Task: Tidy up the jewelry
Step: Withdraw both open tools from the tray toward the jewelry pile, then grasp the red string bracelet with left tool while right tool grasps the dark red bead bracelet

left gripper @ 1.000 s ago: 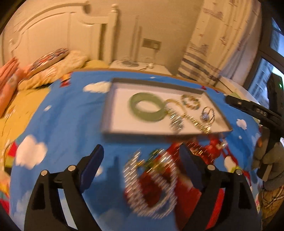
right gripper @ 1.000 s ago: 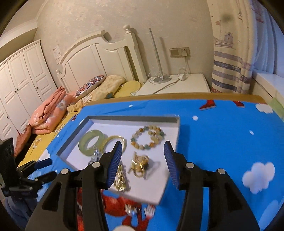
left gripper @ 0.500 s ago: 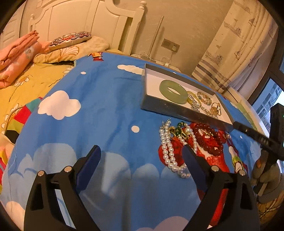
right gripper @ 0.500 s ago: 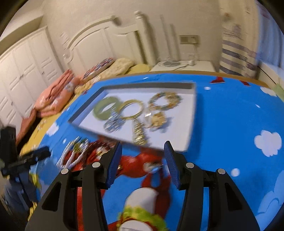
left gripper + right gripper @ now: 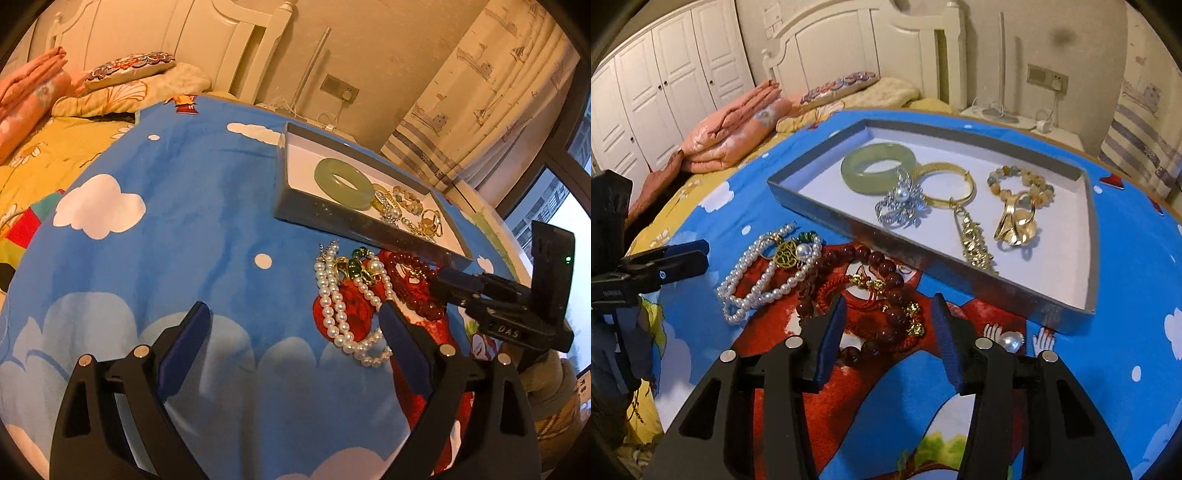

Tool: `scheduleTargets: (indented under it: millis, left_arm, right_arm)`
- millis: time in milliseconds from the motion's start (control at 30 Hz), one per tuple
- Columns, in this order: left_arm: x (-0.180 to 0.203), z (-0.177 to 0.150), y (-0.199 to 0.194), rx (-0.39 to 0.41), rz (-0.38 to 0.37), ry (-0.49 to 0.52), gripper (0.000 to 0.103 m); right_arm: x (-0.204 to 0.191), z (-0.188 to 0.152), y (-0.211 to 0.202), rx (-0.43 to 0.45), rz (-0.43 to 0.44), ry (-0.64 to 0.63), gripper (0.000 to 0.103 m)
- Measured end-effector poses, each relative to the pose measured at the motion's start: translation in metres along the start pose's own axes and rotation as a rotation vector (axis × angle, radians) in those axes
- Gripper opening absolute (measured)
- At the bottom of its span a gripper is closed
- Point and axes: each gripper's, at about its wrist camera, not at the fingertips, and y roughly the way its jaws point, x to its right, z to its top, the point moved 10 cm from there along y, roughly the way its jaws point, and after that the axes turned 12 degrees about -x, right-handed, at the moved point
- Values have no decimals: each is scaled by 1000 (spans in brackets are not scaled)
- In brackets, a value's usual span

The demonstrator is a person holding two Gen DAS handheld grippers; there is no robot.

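One grey tray on the blue bedspread holds six pieces, led by a jade bangle. One pearl necklace and tangled red beads, uncountable, lie outside. Left gripper and right gripper gape, empty.

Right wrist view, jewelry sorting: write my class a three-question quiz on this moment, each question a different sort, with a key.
1. True or false: the green bangle lies inside the grey tray.
2. Which piece lies outside the tray on the blue cloth? A) silver brooch B) pearl necklace C) gold ring
3. Fill in: both the left claw and the right claw are ____, gripping nothing.

Key: 1 true; 2 B; 3 open.
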Motion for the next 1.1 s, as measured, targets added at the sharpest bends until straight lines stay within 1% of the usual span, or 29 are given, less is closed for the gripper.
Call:
scheduleTargets:
  millis: [67, 133, 200, 367, 400, 433, 467, 533, 667, 733, 833, 933, 1100]
  left_arm:
    - [0, 0, 0, 0, -3, 0, 92]
    - [0, -1, -1, 1, -6, 3, 92]
    - [1, -1, -1, 1, -8, 4, 92]
    - [0, 0, -1, 2, -10, 3, 92]
    - [0, 0, -1, 1, -9, 4, 92]
    - [0, 0, -1, 1, -9, 6, 92]
    - [0, 0, -1, 1, -9, 6, 92]
    - [-1, 0, -1, 1, -6, 12, 92]
    - [4, -2, -2, 3, 12, 35, 92]
    - [7, -2, 0, -2, 27, 52, 92]
    - [12, -3, -1, 0, 55, 78, 92]
    - [23, -5, -1, 5, 80, 122, 92]
    - [49, -11, 7, -13, 96, 202, 92]
  right_arm:
    - [-1, 1, 3, -9, -8, -12, 40]
    - [-2, 3, 4, -12, -24, -27, 35]
    - [-3, 4, 7, -31, -32, -43, 32]
    - [-4, 6, 11, -41, -54, -83, 31]
    - [-4, 6, 11, -40, -60, -86, 30]
    - [-4, 5, 10, -38, -71, -89, 19]
    - [-3, 5, 8, -31, -81, -90, 16]
    - [-2, 4, 2, -2, -80, -84, 12]
    - [-9, 1, -25, 92, -74, -108, 12]
    - [-10, 1, -34, 119, -76, -107, 12]
    - [-8, -1, -52, 171, -55, -85, 12]
    - [-5, -4, -65, 199, -54, -73, 12]
    - [7, -10, -87, 249, -51, -37, 12]
